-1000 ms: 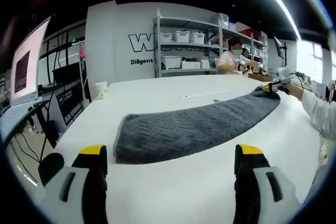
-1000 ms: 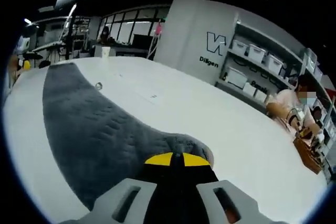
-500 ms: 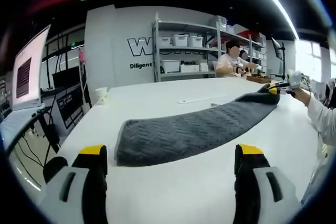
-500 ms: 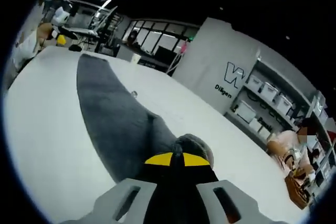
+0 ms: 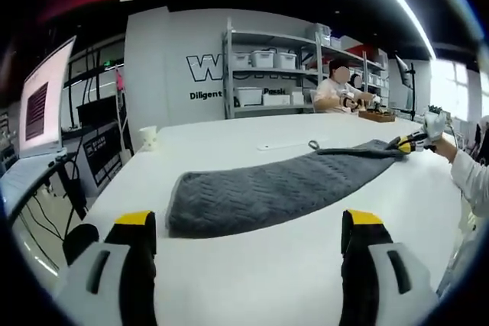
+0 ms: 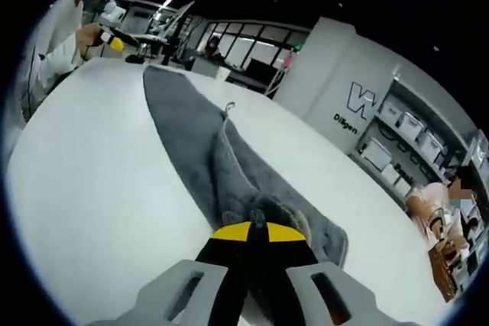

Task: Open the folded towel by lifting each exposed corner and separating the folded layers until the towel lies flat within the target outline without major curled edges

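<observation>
Grey and ribbed, the towel (image 5: 279, 192) lies stretched in a long band across the white table (image 5: 252, 272), its near end rounded and thick, so the layers there cannot be told apart. In the left gripper view the left gripper (image 5: 248, 223) hovers short of that near end with its two yellow-tipped jaws spread wide and nothing between them. At the far end the right gripper (image 5: 405, 143) shows small, beside a sleeve (image 5: 467, 173) cut off by the view's edge; how it meets the cloth there is too small to tell. In the right gripper view the right gripper (image 6: 258, 231) has its jaws pressed together on a bunched corner of the towel (image 6: 191, 143), the pinched cloth hidden behind the yellow tips. A raised fold runs along the towel from there, with a small hanging loop (image 6: 228, 108) near it. Shelves (image 5: 275, 66) with white bins stand against the wall, where the lettering is partly covered.
</observation>
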The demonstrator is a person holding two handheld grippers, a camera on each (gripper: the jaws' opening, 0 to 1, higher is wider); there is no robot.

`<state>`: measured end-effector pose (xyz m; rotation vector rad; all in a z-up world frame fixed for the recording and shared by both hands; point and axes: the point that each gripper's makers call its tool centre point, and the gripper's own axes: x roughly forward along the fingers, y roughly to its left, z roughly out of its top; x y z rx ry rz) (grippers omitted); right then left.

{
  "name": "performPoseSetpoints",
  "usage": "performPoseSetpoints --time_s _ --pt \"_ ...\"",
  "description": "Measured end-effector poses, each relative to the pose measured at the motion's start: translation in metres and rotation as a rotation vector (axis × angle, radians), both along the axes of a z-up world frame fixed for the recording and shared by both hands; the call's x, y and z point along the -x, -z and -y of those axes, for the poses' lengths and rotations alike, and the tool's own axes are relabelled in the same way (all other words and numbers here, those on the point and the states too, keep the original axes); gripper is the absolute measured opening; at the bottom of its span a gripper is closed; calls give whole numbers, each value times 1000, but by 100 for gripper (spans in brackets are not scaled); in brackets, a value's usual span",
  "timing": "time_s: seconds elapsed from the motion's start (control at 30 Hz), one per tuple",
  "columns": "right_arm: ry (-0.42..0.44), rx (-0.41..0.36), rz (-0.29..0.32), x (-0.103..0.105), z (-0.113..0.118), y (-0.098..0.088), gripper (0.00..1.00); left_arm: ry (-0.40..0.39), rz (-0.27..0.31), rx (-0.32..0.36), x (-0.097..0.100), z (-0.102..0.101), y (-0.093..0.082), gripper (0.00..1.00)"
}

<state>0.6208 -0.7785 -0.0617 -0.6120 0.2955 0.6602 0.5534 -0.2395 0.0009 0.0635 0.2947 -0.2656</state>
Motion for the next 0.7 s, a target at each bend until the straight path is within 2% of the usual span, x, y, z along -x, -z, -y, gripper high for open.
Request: performPoseSetpoints --time_s 0.13,0.27,0.5,0.63,0.7 --pt "14 13 -40 2 1 8 1 -1 -3 -1 1 0 1 99" --pt "52 -12 -55 8 7 2 7 1 -11 1 2 0 4 99" --pt "115 -35 -47 33 15 -13 30 2 -17 5 0 -2 6 99" --pt "146 -40 -37 45 18 -22 59 10 -13 9 -2 1 5 99" --pt "155 -42 -37 50 19 -26 64 16 -15 10 -1 3 6 99"
